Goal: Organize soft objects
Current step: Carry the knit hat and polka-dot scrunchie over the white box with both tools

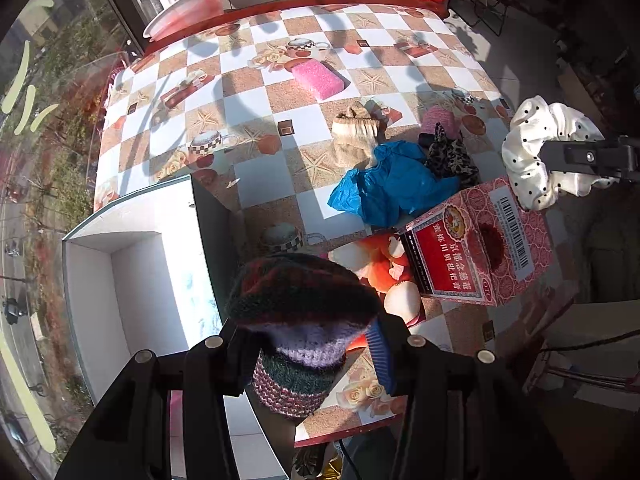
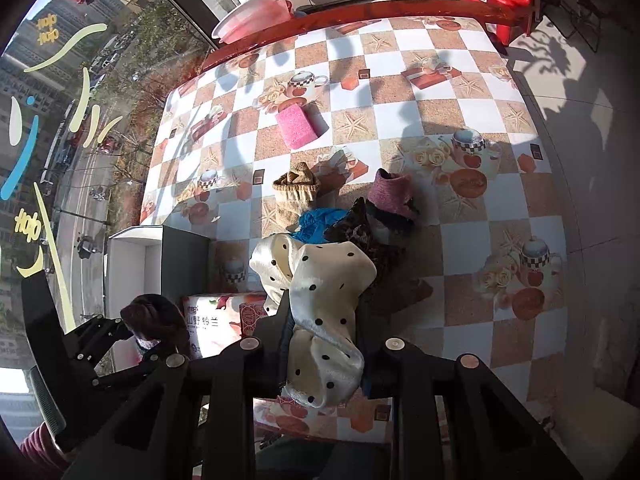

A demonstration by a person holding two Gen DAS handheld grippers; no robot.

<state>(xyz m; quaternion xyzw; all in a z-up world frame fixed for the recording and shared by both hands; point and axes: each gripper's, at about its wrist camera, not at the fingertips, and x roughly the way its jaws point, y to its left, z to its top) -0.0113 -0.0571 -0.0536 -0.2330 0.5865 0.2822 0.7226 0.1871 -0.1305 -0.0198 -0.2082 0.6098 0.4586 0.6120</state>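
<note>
Left wrist view: the left gripper (image 1: pixel 310 344) is clenched on a striped knit hat (image 1: pixel 300 312), raised above the bench (image 1: pixel 256 184) just beside the white box (image 1: pixel 132 264).

Right wrist view: the right gripper (image 2: pixel 320 344) grasps a polka-dot scrunchie (image 2: pixel 320 300), lifted over the blue cloth (image 2: pixel 316 222) and leopard fabric (image 2: pixel 360 232).

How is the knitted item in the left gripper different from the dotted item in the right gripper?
The knitted hat is thick, dark wool in red, green and lilac stripes; the dotted scrunchie is smooth cream fabric with black dots. The hat bulges as a rounded dome above the left gripper; the scrunchie twists in ruffled folds through the right gripper. Both are soft, clamped between fingers and lifted off the table.
</note>
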